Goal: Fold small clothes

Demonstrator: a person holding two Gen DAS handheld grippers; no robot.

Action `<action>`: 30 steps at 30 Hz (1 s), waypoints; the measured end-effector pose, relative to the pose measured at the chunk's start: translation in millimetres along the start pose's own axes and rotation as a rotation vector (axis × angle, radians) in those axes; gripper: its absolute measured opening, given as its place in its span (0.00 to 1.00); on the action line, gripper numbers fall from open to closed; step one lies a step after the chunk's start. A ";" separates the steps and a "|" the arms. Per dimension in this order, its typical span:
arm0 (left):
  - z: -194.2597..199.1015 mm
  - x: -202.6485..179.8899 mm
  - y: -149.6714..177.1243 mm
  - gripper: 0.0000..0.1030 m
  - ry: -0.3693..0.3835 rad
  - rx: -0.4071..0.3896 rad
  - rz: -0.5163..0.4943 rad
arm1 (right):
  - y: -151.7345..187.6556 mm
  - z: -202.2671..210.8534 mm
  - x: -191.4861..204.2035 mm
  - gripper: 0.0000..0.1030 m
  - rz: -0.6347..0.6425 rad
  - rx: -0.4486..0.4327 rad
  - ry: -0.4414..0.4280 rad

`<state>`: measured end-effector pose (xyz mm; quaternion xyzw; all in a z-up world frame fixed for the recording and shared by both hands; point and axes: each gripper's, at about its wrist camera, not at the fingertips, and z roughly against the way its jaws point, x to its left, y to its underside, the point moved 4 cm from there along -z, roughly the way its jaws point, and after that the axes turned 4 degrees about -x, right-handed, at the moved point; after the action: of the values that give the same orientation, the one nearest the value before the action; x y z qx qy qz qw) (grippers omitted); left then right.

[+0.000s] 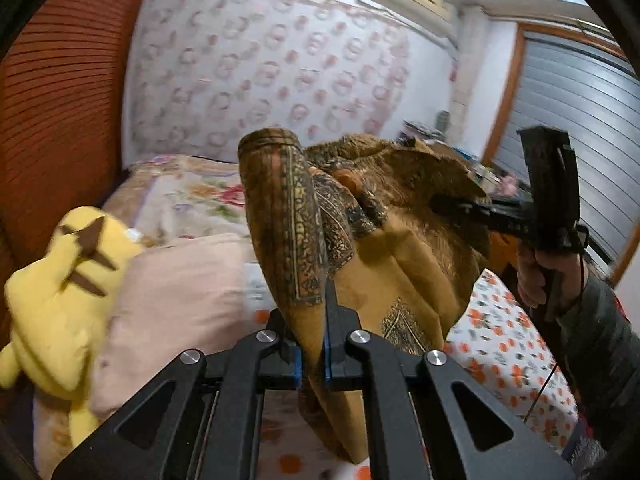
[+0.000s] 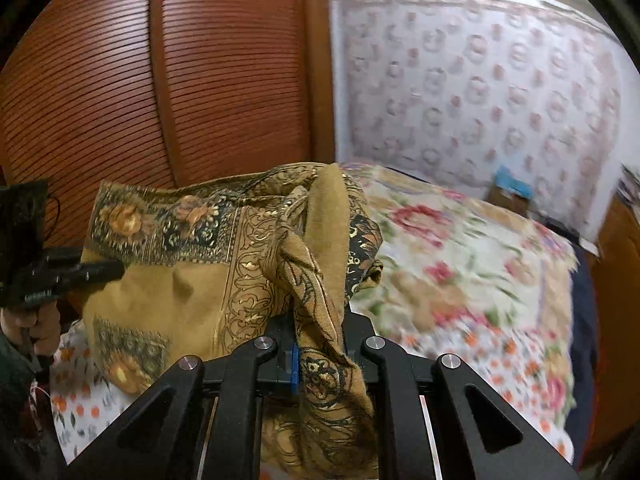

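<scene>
Up close, the left gripper [image 1: 312,320] is clamped on a bunched edge of the mustard patterned scarf [image 1: 400,256], which rises toward 12 o'clock. Likewise the right gripper [image 2: 320,336] pinches another gathered edge, so the scarf hangs between them above the floral bedsheet [image 1: 508,344]. At 9 o'clock in the left view sit a yellow plush toy [image 1: 60,288] and a pink pillow [image 1: 172,300].

The left gripper [image 1: 311,344] is matte black, with angular linkage arms that carry four round silver screws and triangular cut-outs; thin blue pads line its fingers [image 1: 297,364]. The right gripper [image 2: 320,354] has the same build. A thin black cable hangs beside the bare hand [image 1: 538,276], under a dark grey sleeve [image 1: 600,344].
</scene>
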<state>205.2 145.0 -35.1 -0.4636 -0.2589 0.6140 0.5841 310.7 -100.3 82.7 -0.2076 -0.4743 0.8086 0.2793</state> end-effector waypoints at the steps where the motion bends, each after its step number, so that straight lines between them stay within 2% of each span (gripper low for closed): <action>1: 2.1 7.0 1.6 0.07 -0.013 -0.007 0.011 | -9.2 -13.9 4.8 0.13 0.024 0.001 -0.009; 4: 6.7 38.2 6.2 0.07 -0.051 -0.018 0.070 | -30.4 -47.0 22.4 0.13 0.083 0.005 -0.042; 11: 27.8 81.8 26.2 0.07 -0.120 -0.039 0.176 | -67.6 -132.1 50.0 0.13 0.215 0.046 -0.101; 16: 22.0 106.1 51.6 0.07 -0.172 -0.003 0.240 | -69.8 -195.9 67.3 0.13 0.284 0.108 -0.120; 20: 17.7 113.9 61.6 0.07 -0.189 0.016 0.257 | -66.6 -238.8 64.7 0.13 0.273 0.132 -0.117; 24: 16.2 114.6 64.6 0.07 -0.202 0.032 0.246 | -62.8 -262.3 54.2 0.15 0.200 0.139 -0.104; 26: 15.0 113.3 64.6 0.07 -0.217 0.038 0.230 | -67.9 -269.8 59.2 0.21 0.174 0.135 -0.092; 28: 16.0 113.8 64.0 0.07 -0.219 0.042 0.226 | -72.1 -267.3 56.9 0.37 0.162 0.116 -0.044; 29: 16.0 116.1 64.7 0.07 -0.225 0.044 0.226 | -74.6 -263.9 54.0 0.41 0.147 0.100 -0.020; 30: 16.3 118.6 65.1 0.08 -0.230 0.048 0.227 | -76.4 -258.8 51.9 0.49 0.130 0.083 -0.008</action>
<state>173.2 250.3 -115.5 -0.4026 -0.2552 0.7309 0.4884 446.3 132.0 26.4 -0.2229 -0.4271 0.8449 0.2326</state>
